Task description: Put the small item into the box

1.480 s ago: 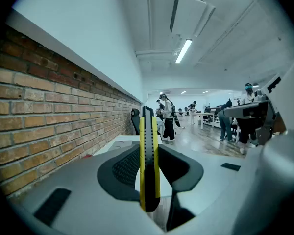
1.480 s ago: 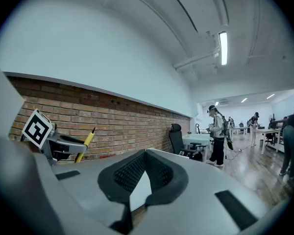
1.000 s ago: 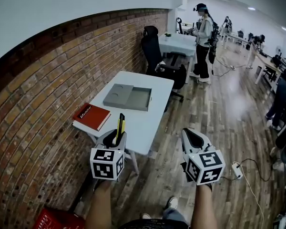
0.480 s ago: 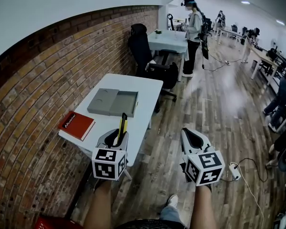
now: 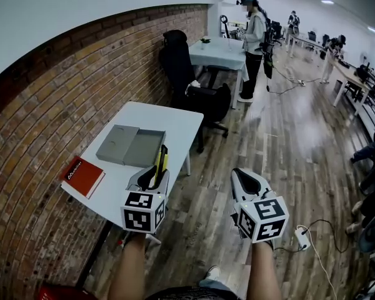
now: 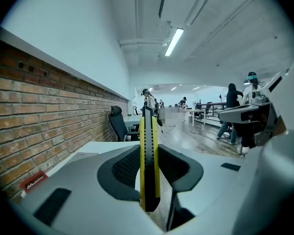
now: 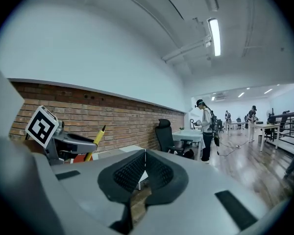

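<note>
Head view: left gripper (image 5: 152,179) was clamped on the yellow utility knife (image 5: 160,159). The open grey box (image 5: 145,149) sat on the white counter (image 5: 175,120) ahead of it, well apart, with a red book (image 5: 82,176) to the gripper's left. The box looked empty, so carry and drop remained. Left gripper view: knife (image 6: 148,155) pinched upright between the pads. Right gripper view: right gripper (image 7: 143,173) closed on nothing. An office chair (image 5: 181,67) stood beyond the counter; path looked clear.

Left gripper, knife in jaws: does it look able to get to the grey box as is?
Probably yes. The left gripper, shut on the yellow knife, hangs by the table's near edge; the open grey box lies just ahead, nothing between, red book off to the side.
</note>
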{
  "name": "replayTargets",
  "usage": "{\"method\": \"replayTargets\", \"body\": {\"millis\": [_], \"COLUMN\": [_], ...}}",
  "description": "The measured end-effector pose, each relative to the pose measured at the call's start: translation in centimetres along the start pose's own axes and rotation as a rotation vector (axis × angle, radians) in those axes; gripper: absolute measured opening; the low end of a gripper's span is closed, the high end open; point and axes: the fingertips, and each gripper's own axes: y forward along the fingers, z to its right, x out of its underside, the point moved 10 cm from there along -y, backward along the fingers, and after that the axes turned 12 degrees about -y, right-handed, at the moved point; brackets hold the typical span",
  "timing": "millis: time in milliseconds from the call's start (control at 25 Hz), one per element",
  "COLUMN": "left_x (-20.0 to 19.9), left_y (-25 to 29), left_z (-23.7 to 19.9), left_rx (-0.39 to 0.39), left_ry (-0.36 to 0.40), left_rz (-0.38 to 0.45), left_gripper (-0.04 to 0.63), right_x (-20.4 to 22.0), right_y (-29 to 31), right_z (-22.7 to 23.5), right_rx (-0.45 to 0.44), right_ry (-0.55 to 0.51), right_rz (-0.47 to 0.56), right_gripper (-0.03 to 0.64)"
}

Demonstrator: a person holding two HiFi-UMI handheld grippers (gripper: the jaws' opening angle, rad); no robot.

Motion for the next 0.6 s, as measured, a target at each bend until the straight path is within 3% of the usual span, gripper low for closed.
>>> {"method": "replayTargets", "body": {"millis": [600], "left_x": [-1.2], "left_y": [6.2], "left_z": [4.2], "left_rx": [-0.079], "left_ry": [0.002], "left_rz": [-0.015], "left_gripper": [0.129], "right_x": [1.5], "right_y": [3.5], "right_z": [7.8], "right_rx": [-0.088], "right_ry": [0.004], "right_rz": [0.019], "right_gripper": [0.021]}}
